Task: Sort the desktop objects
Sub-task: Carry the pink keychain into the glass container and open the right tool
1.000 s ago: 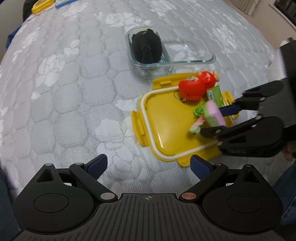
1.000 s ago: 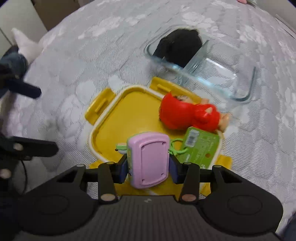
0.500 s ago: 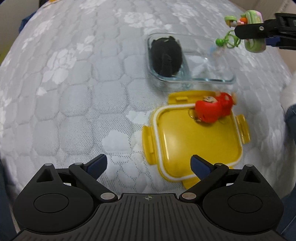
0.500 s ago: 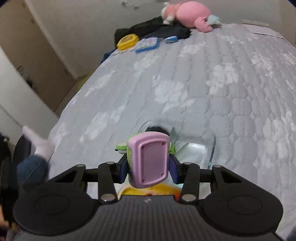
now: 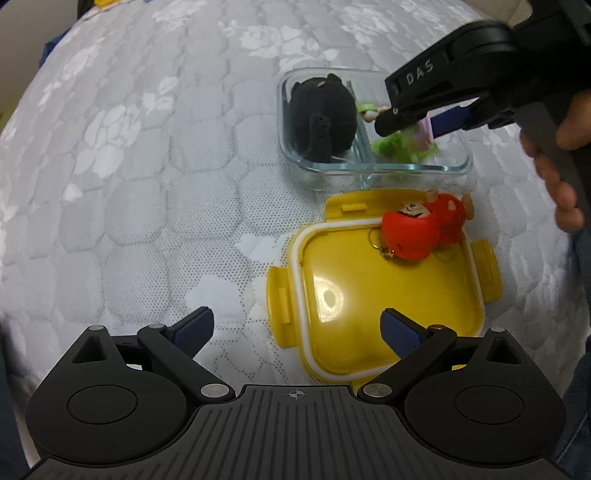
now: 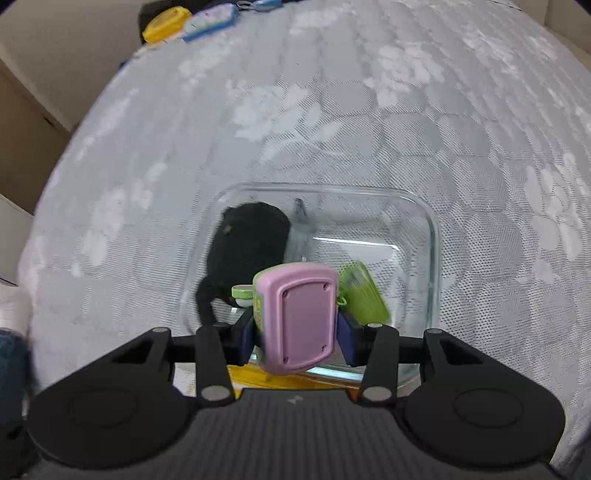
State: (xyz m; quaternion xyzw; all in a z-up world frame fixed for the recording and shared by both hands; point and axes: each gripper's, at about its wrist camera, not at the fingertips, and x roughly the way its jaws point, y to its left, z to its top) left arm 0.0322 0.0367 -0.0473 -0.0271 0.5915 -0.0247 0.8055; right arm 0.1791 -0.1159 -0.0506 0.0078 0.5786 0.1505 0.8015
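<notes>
A clear glass two-part container sits on the quilted bed. A black plush toy fills its left compartment. My right gripper is shut on a pink and green toy keychain and holds it in the right compartment, where its green tag hangs down. A red plush doll lies on the far edge of the yellow lid. My left gripper is open and empty, near the lid's front left.
The grey quilted bed spreads all around. Yellow and blue items lie at its far edge. A person's hand holds the right gripper at the right of the left wrist view.
My right gripper lifted the pink keychain off the yellow lid, carried it over the glass container and lowered it into the right compartment. The left gripper stayed open.
</notes>
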